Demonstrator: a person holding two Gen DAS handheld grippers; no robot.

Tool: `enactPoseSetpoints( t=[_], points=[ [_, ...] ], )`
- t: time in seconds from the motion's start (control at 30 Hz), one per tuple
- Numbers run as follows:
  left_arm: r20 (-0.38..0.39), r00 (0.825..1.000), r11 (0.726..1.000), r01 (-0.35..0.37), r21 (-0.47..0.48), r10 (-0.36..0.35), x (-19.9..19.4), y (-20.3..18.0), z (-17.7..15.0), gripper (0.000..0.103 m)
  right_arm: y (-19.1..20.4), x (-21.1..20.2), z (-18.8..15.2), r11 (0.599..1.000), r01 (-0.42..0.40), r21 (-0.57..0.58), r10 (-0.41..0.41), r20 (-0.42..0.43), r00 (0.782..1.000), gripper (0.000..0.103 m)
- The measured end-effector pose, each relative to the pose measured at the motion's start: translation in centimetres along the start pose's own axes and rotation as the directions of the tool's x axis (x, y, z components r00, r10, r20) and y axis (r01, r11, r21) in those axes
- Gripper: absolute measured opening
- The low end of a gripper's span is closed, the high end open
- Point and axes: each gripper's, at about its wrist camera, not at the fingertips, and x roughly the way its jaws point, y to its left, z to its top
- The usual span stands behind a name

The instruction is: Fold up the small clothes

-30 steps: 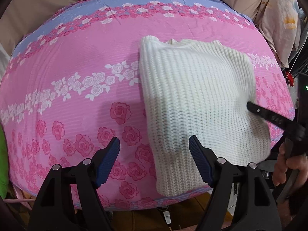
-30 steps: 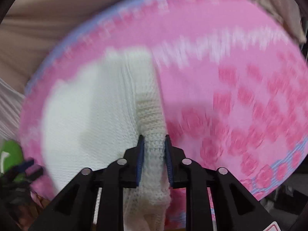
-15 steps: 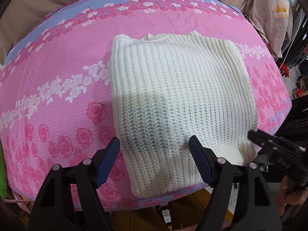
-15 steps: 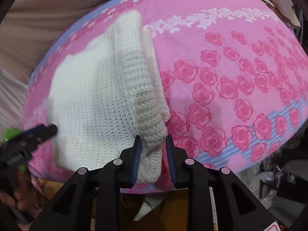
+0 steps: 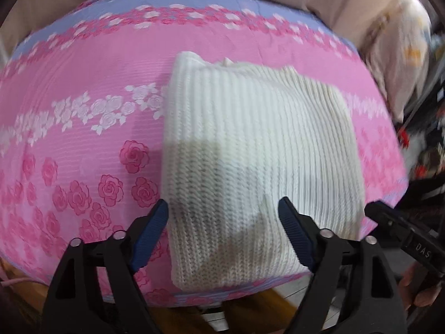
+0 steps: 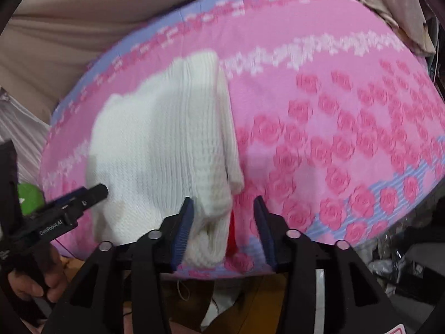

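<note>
Both grippers are basically the same build: chunky matte black plastic arms with triangular cutouts, round silver screw heads at the pivots, and dark blue ribbed pads on the inner faces of the fingers. Left gripper, right gripper. The left gripper's body has white "GenRobot.AI" lettering down the side. The right one has white lettering too, reads like "DAS" but it's blurry so don't quote me. The left hand and right hand are bare skin, just fingers wrapped round black handles.
</note>
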Motion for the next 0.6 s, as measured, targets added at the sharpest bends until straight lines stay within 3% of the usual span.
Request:
enactPoseSetpoints(
  t=[0.17,0.23,0.3,0.43,0.5,0.53,0.57,0.6],
  points=[
    [-0.015,0.999,0.984,0.04,-0.175,-0.043,2.2,3.9,0.6,0.085,-0.7,4.4,1.1,0.991,-0.098,0.088,0.106,-0.086,0.991,0.06],
    [-0.041,0.994,0.971,0.093,-0.219,-0.104,3.7,4.8,0.7,0.086,-0.5,6.2,1.3,0.986,-0.12,0.119,0.134,-0.119,0.984,0.061],
    [-0.051,0.988,0.965,0.129,-0.229,-0.145,4.7,4.8,0.7,0.089,-0.2,7.3,1.4,0.98,-0.14,0.138,0.157,-0.125,0.98,0.07],
    [-0.059,0.983,0.966,0.159,-0.202,-0.174,5.9,3.6,0.8,0.092,0.5,8.8,2.0,0.973,-0.164,0.161,0.187,-0.135,0.973,0.074],
    [-0.076,0.975,0.967,0.192,-0.169,-0.207,6.0,2.8,1.2,0.079,0.9,9.0,2.3,0.974,-0.164,0.155,0.185,-0.131,0.974,0.071],
    [-0.077,0.974,0.967,0.197,-0.16,-0.211,5.8,2.6,1.2,0.068,1.0,9.0,2.5,0.974,-0.166,0.157,0.188,-0.131,0.973,0.066],
    [-0.075,0.972,0.966,0.21,-0.15,-0.223,5.4,2.4,1.4,0.056,1.0,9.0,2.6,0.966,-0.195,0.168,0.218,-0.133,0.967,0.05],
    [-0.077,0.971,0.967,0.215,-0.138,-0.227,4.8,2.2,1.7,0.051,1.1,8.6,2.9,0.962,-0.206,0.179,0.23,-0.126,0.965,0.044]
  ],
)
